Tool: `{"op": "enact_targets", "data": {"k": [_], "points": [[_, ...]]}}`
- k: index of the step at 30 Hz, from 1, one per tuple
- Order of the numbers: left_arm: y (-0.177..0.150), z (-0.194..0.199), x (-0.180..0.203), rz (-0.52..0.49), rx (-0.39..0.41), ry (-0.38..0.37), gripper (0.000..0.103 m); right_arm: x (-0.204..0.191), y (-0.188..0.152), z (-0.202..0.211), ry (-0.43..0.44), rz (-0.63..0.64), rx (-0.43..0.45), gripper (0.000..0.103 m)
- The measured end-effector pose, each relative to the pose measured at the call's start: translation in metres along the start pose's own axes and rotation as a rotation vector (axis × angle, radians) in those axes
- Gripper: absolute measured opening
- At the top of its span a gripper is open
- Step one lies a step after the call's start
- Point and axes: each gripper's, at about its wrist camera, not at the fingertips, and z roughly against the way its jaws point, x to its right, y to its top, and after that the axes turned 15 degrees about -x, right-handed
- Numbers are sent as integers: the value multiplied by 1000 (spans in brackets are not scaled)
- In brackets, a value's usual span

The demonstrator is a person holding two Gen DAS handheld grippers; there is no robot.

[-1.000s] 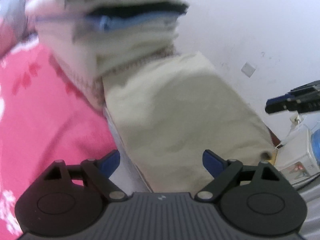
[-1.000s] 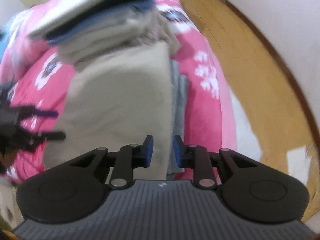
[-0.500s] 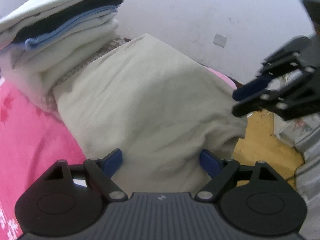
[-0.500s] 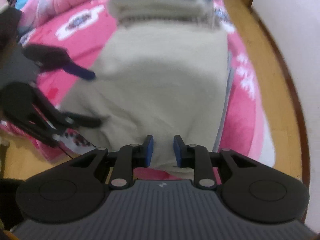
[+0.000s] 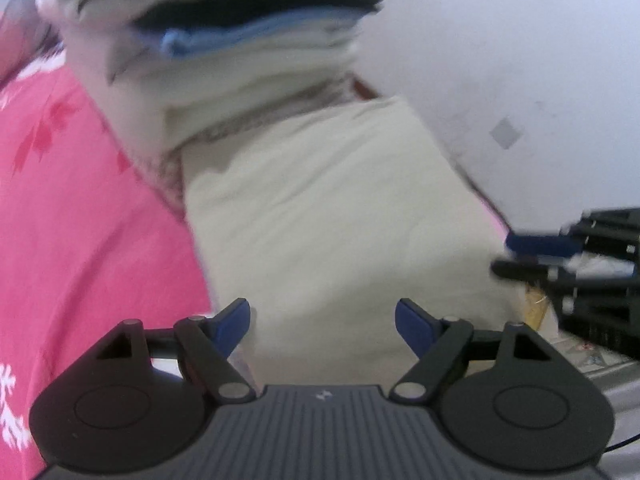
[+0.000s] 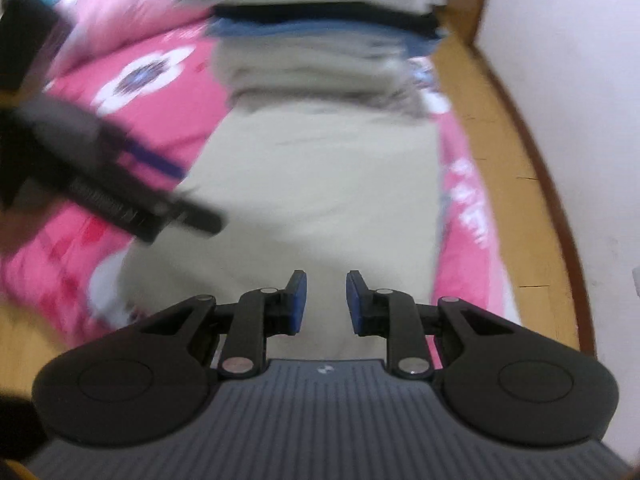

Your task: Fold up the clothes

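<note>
Two grippers hover over the beige garment [image 5: 332,216], neither holding anything: the left gripper [image 5: 322,320] has its jaws wide but closing with no cloth pinched, while the right gripper [image 6: 326,304] keeps a narrow, empty gap. The garment lies flat just in front of the folded stack [image 6: 320,20] on the pink bedspread [image 5: 80,208]. It seems partly folded and not yet stacked.

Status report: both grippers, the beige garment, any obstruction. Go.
Left gripper closing, nothing between pads. Right gripper narrow, empty. Beige garment flat on pink bedding, abutting folded stack. No obstruction.
</note>
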Motion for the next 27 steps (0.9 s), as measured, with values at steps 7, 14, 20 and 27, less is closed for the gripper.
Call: {"op": "enact_targets", "data": {"k": [7, 14, 20, 27], "points": [[12, -19, 3, 56, -82, 47, 86, 17, 24, -59, 16, -27, -135, 20], [15, -24, 3, 103, -113, 42, 86, 36, 60, -44, 24, -138, 1, 20], [18, -27, 2, 126, -132, 46, 87, 38, 73, -77, 21, -203, -64, 20], [19, -29, -2, 142, -147, 41, 87, 43, 80, -64, 34, -235, -12, 20]]}}
